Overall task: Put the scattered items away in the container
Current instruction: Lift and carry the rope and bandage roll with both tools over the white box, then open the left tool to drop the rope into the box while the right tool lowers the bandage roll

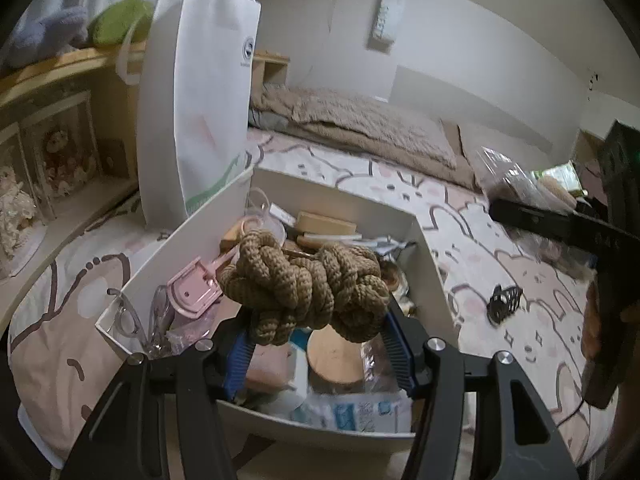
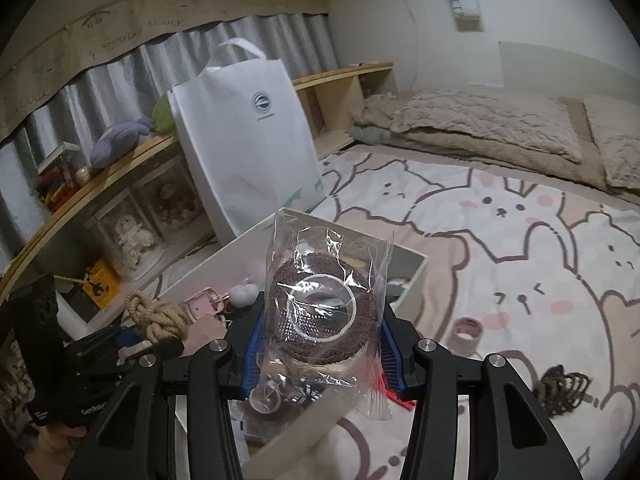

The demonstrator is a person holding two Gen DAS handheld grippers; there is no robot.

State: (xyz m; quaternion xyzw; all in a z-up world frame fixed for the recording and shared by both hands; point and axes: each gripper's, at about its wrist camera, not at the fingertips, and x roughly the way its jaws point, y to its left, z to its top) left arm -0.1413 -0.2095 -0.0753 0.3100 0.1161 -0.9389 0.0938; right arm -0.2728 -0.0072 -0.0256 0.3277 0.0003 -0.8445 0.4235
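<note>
1. Two grips show: our left gripper [image 1: 316, 344] clamps a knotted rope [image 1: 304, 284] over the white container [image 1: 192, 240]; our right gripper [image 2: 318, 344] clamps a bagged brown tape roll [image 2: 324, 312] above its near edge
2. Only the left view shows the contents – pink tool [image 1: 196, 292], wooden disc [image 1: 334, 356]
3. Only the right view shows a small pink roll [image 2: 467, 332] lying loose on the bedsheet [image 2: 520, 248]
4. Beside it – a black hair claw [image 2: 562, 394]; a white bag [image 2: 244, 140] stands behind the container
</note>
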